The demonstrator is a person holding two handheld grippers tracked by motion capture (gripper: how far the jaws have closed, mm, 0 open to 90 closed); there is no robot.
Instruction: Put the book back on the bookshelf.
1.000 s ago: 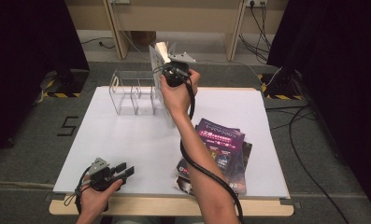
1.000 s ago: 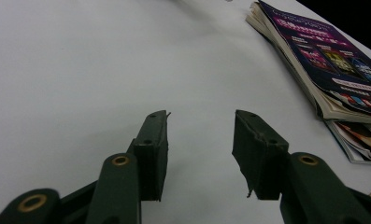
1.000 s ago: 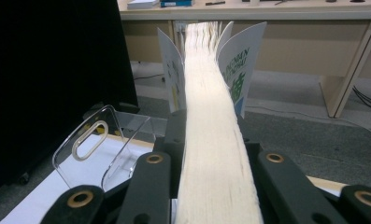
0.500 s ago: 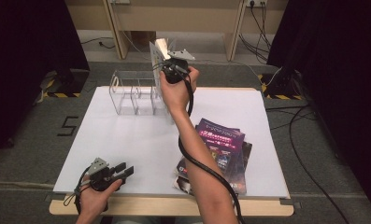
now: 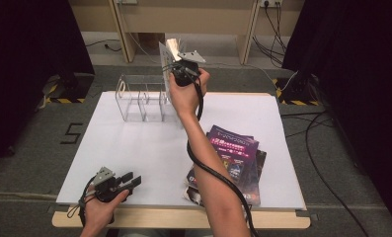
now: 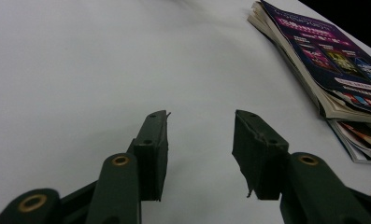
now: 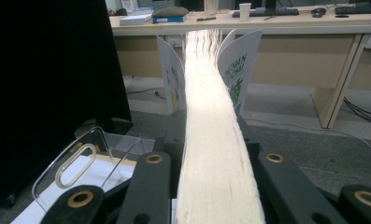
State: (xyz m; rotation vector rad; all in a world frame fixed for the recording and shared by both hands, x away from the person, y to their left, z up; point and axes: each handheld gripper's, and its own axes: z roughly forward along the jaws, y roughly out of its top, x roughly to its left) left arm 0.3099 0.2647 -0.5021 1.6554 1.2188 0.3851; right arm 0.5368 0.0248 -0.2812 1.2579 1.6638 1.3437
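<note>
Right gripper view: your right tongs [image 7: 216, 186] clamp thick booklet [image 7: 211, 121] by page edge, raised above clear rack [image 5: 141, 98] at counter [image 5: 134, 148] far side. Paper floppy, covers splay; grip near spine. Left tongs [image 6: 199, 149] stand open, empty, resting low on counter.

The right gripper [image 7: 211, 186] clamps a thick magazine [image 7: 211, 140] by its page edges, pages running toward 12 o'clock with covers fanning apart at the far end. At 8 o'clock stands a clear acrylic rack [image 7: 87, 154] on the white bench [image 7: 31, 212].
</note>
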